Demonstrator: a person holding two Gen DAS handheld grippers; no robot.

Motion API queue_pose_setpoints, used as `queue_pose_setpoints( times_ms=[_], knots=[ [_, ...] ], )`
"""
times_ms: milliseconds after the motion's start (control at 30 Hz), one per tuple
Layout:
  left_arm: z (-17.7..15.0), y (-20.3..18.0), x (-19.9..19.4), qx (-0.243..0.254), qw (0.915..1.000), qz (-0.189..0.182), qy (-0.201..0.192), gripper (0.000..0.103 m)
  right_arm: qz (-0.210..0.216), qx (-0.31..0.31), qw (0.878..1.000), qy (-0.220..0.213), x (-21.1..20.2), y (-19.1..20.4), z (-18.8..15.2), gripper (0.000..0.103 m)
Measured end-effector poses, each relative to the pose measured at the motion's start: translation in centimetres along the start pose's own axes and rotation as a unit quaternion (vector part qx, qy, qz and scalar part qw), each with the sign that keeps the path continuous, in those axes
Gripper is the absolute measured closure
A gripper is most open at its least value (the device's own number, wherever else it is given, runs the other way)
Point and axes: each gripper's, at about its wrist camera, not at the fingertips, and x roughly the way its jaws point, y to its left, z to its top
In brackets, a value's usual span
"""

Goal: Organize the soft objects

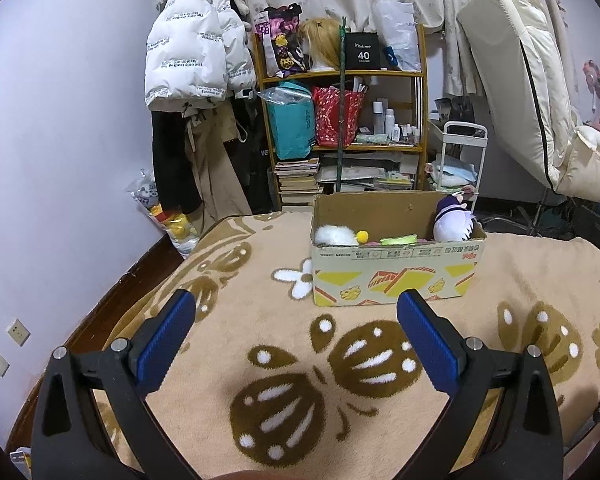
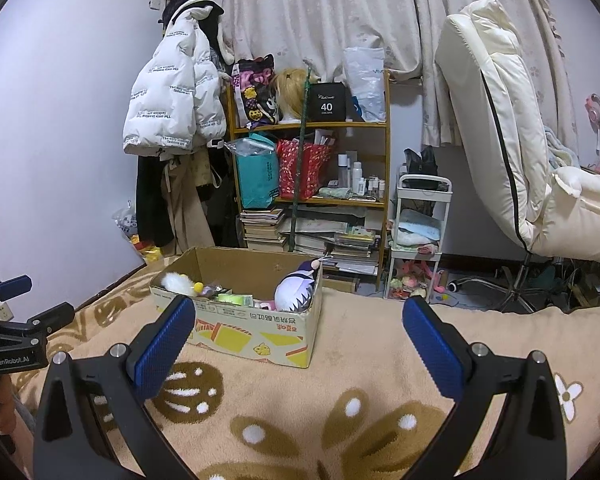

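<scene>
A cardboard box stands on the beige flowered blanket, ahead of both grippers. Inside it lie a white fluffy toy with a yellow pompom, a green flat item and a purple-and-white plush at the right end. The box also shows in the right wrist view, with the white toy and the plush. My left gripper is open and empty above the blanket. My right gripper is open and empty; the left gripper shows at its left edge.
Behind the bed stands a wooden shelf with bags, books and bottles. A white puffer jacket hangs on the left wall. A white cart and a cream chair stand to the right on the floor.
</scene>
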Motion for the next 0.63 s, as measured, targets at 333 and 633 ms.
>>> queue_pose_setpoints(
  times_ms=[333, 633],
  knots=[
    [-0.04, 0.20, -0.19, -0.003, 1.0000, 0.001, -0.006, 0.003, 0.000, 0.001, 1.000, 0.000, -0.01, 0.05, 0.00, 0.000],
    [-0.13, 0.57, -0.51, -0.006, 1.0000, 0.001, -0.007, 0.003, -0.001, 0.002, 1.000, 0.000, 0.06, 0.01, 0.02, 0.000]
  ],
)
